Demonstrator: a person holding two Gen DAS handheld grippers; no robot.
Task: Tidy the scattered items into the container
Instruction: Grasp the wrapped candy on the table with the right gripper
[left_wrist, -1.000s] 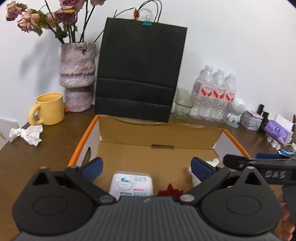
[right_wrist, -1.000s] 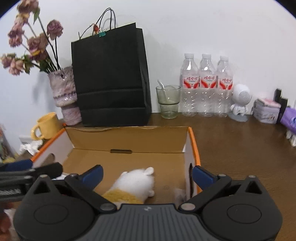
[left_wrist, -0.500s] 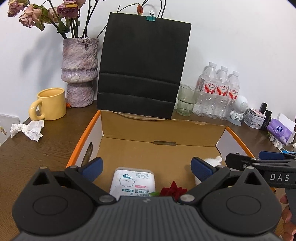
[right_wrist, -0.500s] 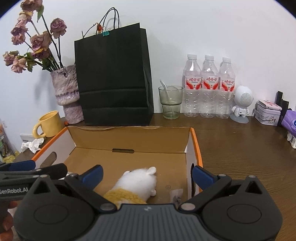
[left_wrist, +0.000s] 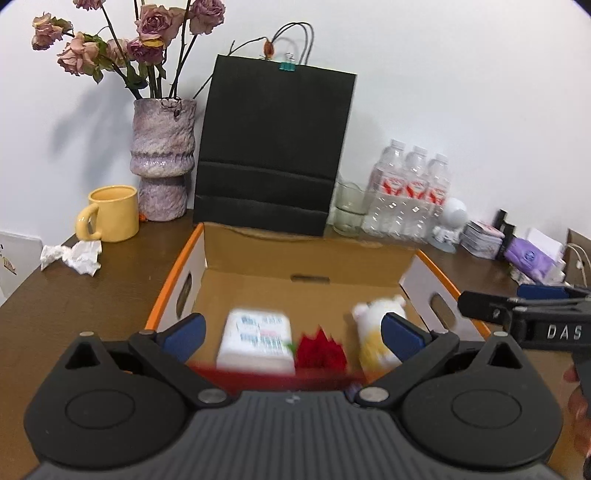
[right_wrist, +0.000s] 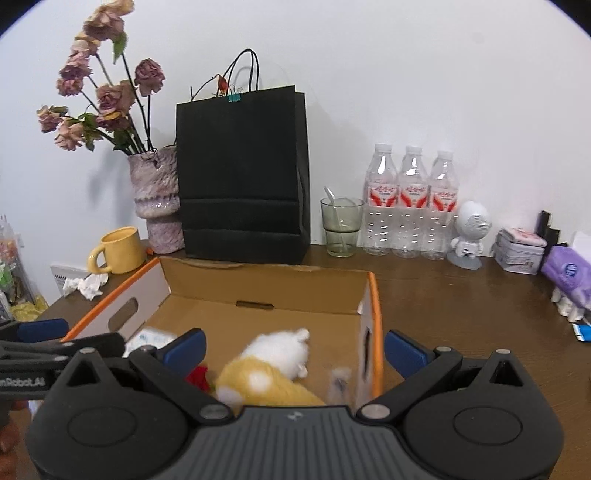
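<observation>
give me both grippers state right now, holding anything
Left gripper: open, holding nothing, above the box.
Right gripper: open, holding nothing, above the box.

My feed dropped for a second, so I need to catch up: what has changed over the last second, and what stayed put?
Both grippers have pulled up and back from the orange-rimmed cardboard box, so more of it shows. The left gripper and right gripper stay open and empty. The white tissue pack, red flower and white-and-yellow plush toy lie where they were.

Right claw (right_wrist: 293, 349) spread wide, empty, above cardboard box (right_wrist: 266, 282); plush toy (right_wrist: 275, 363), red flower (right_wrist: 198, 378) inside.
</observation>
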